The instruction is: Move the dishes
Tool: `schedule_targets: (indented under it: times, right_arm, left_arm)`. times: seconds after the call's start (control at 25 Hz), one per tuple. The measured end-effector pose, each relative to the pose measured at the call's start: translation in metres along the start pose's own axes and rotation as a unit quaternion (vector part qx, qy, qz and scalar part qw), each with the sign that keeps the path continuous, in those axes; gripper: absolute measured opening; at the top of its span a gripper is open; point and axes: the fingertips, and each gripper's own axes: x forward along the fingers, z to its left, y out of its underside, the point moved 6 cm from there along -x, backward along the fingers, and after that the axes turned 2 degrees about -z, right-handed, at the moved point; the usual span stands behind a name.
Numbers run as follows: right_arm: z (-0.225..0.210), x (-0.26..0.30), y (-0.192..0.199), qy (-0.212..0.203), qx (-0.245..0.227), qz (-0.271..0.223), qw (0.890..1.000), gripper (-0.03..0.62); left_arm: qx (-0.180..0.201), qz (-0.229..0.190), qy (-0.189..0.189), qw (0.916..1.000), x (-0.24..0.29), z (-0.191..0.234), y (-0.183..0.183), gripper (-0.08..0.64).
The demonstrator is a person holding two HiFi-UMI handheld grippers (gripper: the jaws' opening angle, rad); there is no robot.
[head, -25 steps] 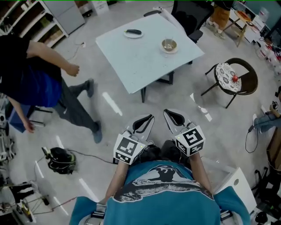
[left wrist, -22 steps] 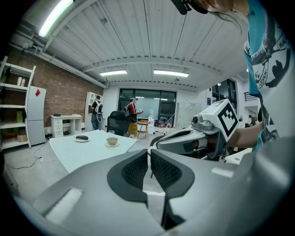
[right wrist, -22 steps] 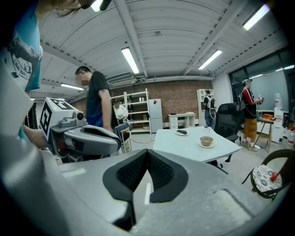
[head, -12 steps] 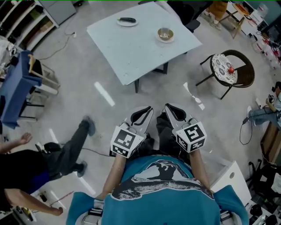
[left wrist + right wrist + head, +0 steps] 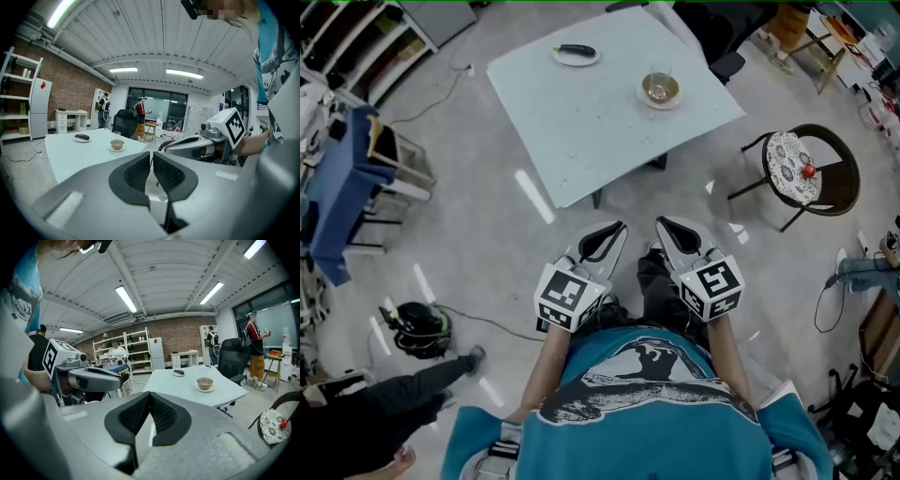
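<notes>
the left gripper [image 5: 614,236] and the right gripper [image 5: 667,232] are held side by side, close in front of the person's teal shirt [image 5: 642,403], over bare floor and well short of the table [image 5: 591,122]. in the right gripper view the right gripper's pads [image 5: 165,417] meet at their tips with nothing between them. in the left gripper view the left gripper's pads [image 5: 136,173] stand all but together, with only a thin slit between them and nothing in it.

the dishes sit on the pale table ahead. a plate [image 5: 577,54] holding a dark, long vegetable lies near the far edge. a bowl [image 5: 661,90] on a saucer sits toward the table's right side, with a clear glass [image 5: 660,71] just behind it. neither gripper touches any of them.

to the right of the table stands a round chair [image 5: 839,169] with a patterned cushion [image 5: 786,161] and a small red thing [image 5: 807,171] on it. a second person in dark clothes [image 5: 384,412] is at the lower left, near a black coil of gear [image 5: 420,330] on the floor.
</notes>
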Motion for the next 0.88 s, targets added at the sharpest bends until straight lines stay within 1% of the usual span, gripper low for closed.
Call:
schedule_targets:
  times: [0.08, 0.2, 0.4, 0.6, 0.88]
  right_arm:
    - [-0.026, 0.006, -0.008, -0.004, -0.005, 0.001, 1.0, 0.002]
    - [-0.069, 0.013, -0.019, -0.002, -0.003, -0.001, 1.0, 0.002]
    - [-0.131, 0.022, -0.026, -0.001, 0.011, 0.0, 1.0, 0.002]
    - [-0.17, 0.037, -0.022, -0.013, 0.025, 0.005, 1.0, 0.002]
    - [-0.208, 0.052, -0.028, -0.039, 0.022, 0.004, 0.999, 0.002]
  left_arm:
    - [-0.007, -0.005, -0.008, 0.9999, 0.024, 0.007, -0.011, 0.034]
    - [-0.01, -0.009, -0.008, 0.9999, 0.061, 0.013, -0.026, 0.034]
    - [-0.006, 0.01, -0.007, 0.9999, 0.112, 0.017, -0.04, 0.034]
    - [-0.008, 0.021, -0.026, 0.9994, 0.142, 0.028, -0.044, 0.034]
    - [-0.001, 0.023, -0.055, 0.9982, 0.176, 0.04, -0.055, 0.034]
